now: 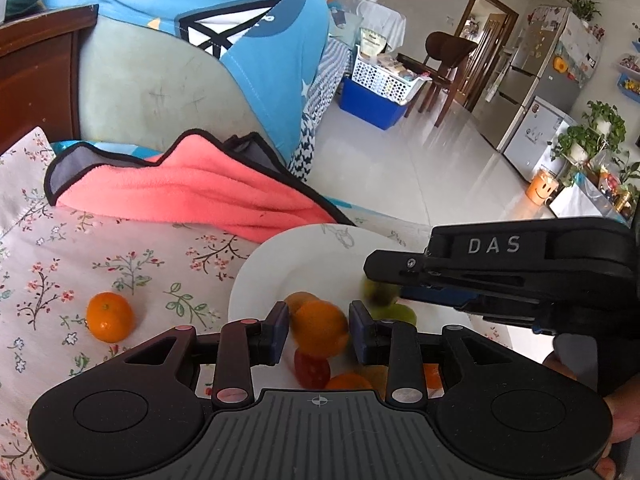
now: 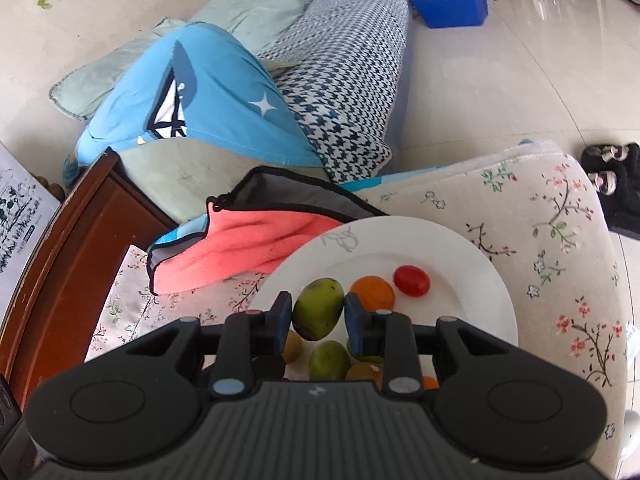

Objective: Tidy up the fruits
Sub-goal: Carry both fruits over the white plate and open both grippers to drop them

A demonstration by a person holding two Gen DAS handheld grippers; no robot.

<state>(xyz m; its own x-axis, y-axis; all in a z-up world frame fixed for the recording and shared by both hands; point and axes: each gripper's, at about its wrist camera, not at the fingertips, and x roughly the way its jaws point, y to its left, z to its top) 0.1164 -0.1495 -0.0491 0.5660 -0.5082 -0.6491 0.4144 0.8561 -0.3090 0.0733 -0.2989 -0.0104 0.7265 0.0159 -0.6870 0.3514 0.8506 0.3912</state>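
My left jaws [image 1: 319, 330] stand narrowly apart over the white plate [image 1: 260, 280], a blurred orange [image 1: 320, 336] between the pads but not gripped. My right jaws [image 2: 318, 312] are closed on a green fruit [image 2: 318, 306], held just above the same plate, where more green and orange fruits and a red tomato [image 2: 411, 280] lie. Another orange [image 1: 109, 317] sits alone on the floral cloth [image 1: 132, 256], left of the plate. Beyond, a pink towel [image 1: 192, 192] touches the plate's far rim.
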